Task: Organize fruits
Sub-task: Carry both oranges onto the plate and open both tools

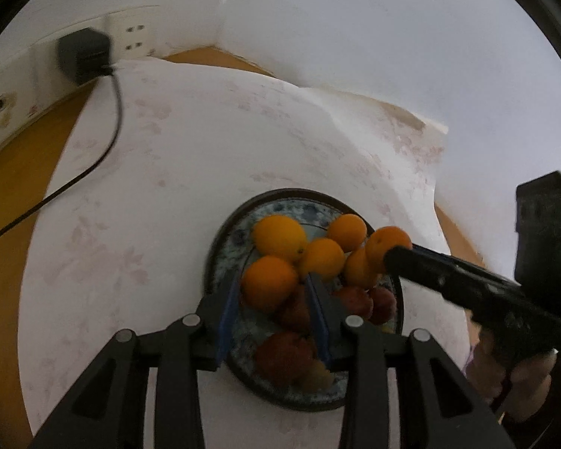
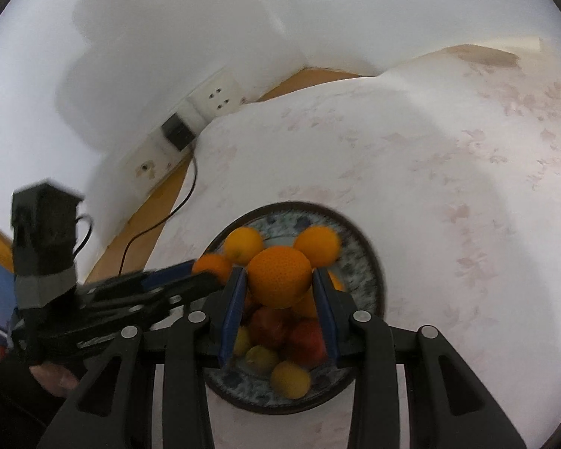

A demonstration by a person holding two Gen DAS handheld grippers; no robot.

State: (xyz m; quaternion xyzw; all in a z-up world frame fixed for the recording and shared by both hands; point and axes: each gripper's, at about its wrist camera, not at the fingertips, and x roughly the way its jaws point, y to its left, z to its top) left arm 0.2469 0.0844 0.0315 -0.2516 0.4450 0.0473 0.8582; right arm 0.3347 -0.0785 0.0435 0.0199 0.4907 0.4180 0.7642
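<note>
A dark-rimmed, blue-patterned plate (image 1: 220, 239) (image 2: 374, 262) on the white cloth holds several oranges, red apples (image 1: 284, 355) (image 2: 306, 340) and small yellow fruits (image 2: 290, 378). My left gripper (image 1: 273, 280) hangs over the plate's near left side. An orange (image 1: 269, 286) sits between its blue pads, close against the left one, with a slim gap at the right pad, so this gripper is open. My right gripper (image 2: 278, 273) is shut on a large orange (image 2: 280, 277) (image 1: 387, 247) above the pile, both pads touching its sides. Each gripper also shows in the other's view, reaching in from the side.
A white floral cloth (image 1: 168, 187) covers a wooden table (image 1: 7, 187) set against white walls. Wall sockets (image 1: 134, 37) hold a black adapter (image 1: 82, 56), and its cable (image 1: 93, 164) trails over the table's left. A person's hand (image 1: 523, 374) holds the right gripper.
</note>
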